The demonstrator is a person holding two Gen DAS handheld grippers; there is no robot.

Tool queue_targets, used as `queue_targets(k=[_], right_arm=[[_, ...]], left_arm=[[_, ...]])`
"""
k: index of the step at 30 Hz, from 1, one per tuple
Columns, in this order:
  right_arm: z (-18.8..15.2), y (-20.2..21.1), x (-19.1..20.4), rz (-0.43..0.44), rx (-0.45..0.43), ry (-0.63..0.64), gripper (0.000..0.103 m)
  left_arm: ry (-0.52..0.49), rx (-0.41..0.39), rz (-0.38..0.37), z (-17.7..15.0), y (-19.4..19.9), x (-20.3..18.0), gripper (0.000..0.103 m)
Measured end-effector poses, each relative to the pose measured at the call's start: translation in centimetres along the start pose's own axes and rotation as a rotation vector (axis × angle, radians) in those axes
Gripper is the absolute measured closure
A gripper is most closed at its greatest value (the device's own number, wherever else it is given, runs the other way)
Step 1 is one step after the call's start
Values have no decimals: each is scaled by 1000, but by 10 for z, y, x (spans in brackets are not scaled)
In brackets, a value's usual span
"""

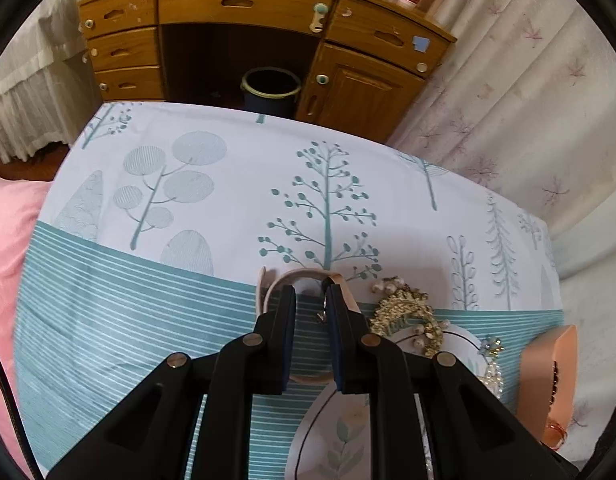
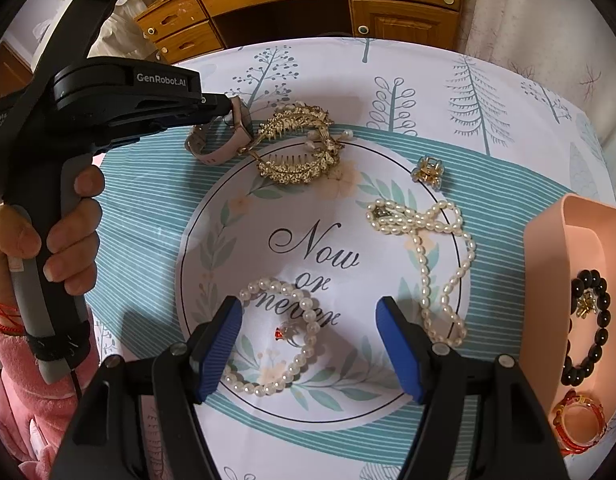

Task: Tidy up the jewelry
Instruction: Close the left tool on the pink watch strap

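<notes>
Left tongs [image 1: 311, 296]: my jaws stand narrow, closed on the pink watch [image 1: 276, 285] at its band.
Right tongs [image 2: 310, 312]: jaws wide, holding nothing, over the table [image 2: 147, 208].
Between my right jaws: pearl bracelet [image 2: 303, 344] and a small red-stoned ring [image 2: 285, 334].
Ahead of the right tongs: pearl necklace [image 2: 428, 248], gold hair comb [image 2: 295, 144], small claw clip [image 2: 428, 171].
Obstruction: gold comb lies just right of the watch.
Right of the right tongs: pink tray [image 2: 548, 264] holding a black bead bracelet [image 2: 596, 332] and a red bangle [image 2: 580, 420].
Right view only: the tray's contents.

Tree-print tablecloth [image 2: 428, 92] carries pink watch [image 2: 223, 140], gold hair comb [image 2: 295, 148], small claw clip [image 2: 428, 170], two pearl strands [image 2: 428, 240], pink tray [image 2: 548, 264].
</notes>
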State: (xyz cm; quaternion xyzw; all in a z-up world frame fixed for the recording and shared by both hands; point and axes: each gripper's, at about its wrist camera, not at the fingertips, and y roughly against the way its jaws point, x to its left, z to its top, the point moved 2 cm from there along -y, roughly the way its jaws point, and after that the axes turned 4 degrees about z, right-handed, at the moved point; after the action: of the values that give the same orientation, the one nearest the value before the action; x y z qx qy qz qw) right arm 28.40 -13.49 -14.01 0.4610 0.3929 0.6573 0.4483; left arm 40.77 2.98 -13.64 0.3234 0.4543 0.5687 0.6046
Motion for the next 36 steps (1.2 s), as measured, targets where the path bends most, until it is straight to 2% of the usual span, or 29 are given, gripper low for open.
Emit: queue_targets(k=[4, 6, 9, 15, 21, 23, 25, 36], right_arm=[[0, 0, -1, 1, 2, -2, 33], [0, -1, -2, -2, 4, -5, 33], [1, 0, -4, -4, 3, -9, 33], [0, 1, -6, -14, 2, -17, 33], [0, 2, -6, -16, 0, -17, 33], [0, 2, -6, -16, 1, -15, 33], [-1, 1, -6, -17, 5, -14, 33], [-1, -2, -6, -33, 13, -9, 33]], left_arm=[[-2, 36, 27, -2, -12, 0, 95], [-4, 17, 50, -2, -13, -2, 95], [-12, 32, 17, -3, -17, -6, 95], [-39, 27, 39, -1, -10, -13, 94], [-29, 31, 19, -2, -5, -6, 93], [-19, 40, 5, -1, -5, -3, 90], [-15, 34, -10, -1, -3, -2, 83], [-9, 47, -14, -2, -2, -4, 78]])
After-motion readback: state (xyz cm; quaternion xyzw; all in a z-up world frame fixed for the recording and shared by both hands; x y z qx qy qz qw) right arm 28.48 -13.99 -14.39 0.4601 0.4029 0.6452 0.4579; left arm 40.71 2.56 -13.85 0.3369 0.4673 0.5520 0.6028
